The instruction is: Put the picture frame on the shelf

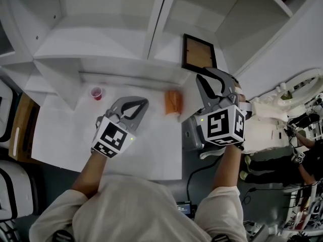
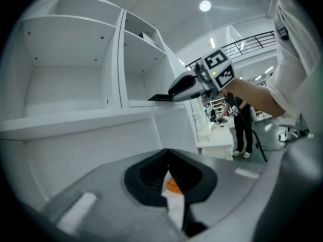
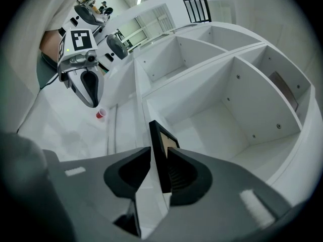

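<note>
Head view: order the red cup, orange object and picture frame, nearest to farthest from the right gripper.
1. picture frame, clamped in the right gripper
2. orange object, just left of it
3. red cup, far left

No legible text, labels or numbers, seemingly.

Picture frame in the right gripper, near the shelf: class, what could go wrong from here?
1. The right gripper pinches the picture frame by one thin edge only, so it may pivot or slip.
2. The frame hangs close to the shelf's upright divider; pushing in could knock it.
3. Released on its edge in the compartment, it might topple; no stand is visible.
</note>
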Action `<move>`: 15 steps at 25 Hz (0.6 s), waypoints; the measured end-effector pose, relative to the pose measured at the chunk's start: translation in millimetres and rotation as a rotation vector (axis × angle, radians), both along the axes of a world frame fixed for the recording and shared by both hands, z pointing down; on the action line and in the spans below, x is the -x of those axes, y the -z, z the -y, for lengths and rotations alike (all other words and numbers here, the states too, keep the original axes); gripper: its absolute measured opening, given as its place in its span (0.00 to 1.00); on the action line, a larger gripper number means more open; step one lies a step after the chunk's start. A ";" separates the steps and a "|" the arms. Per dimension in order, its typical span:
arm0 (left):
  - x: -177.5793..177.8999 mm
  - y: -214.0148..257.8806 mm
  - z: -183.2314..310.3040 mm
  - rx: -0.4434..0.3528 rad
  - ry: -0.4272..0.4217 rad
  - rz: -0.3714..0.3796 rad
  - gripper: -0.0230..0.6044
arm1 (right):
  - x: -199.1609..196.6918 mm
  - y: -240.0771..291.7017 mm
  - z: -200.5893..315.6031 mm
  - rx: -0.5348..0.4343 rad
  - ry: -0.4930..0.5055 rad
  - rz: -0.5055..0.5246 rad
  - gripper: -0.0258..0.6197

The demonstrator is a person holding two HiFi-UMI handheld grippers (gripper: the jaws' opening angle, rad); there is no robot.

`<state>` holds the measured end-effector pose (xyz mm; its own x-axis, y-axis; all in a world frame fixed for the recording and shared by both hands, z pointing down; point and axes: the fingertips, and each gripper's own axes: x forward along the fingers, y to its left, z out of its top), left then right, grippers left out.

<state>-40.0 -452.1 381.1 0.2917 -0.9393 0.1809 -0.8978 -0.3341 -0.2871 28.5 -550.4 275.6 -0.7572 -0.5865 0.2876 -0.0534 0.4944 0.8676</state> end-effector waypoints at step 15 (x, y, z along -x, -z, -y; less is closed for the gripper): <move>6.4 -1.0 -4.1 0.003 0.006 -0.004 0.04 | 14.7 -10.2 6.7 0.005 -0.004 -0.019 0.35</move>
<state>-46.4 -448.0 382.2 0.2864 -0.9406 0.1824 -0.9009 -0.3292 -0.2828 13.7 -557.1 285.9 -0.7491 -0.5883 0.3045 -0.0392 0.4983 0.8661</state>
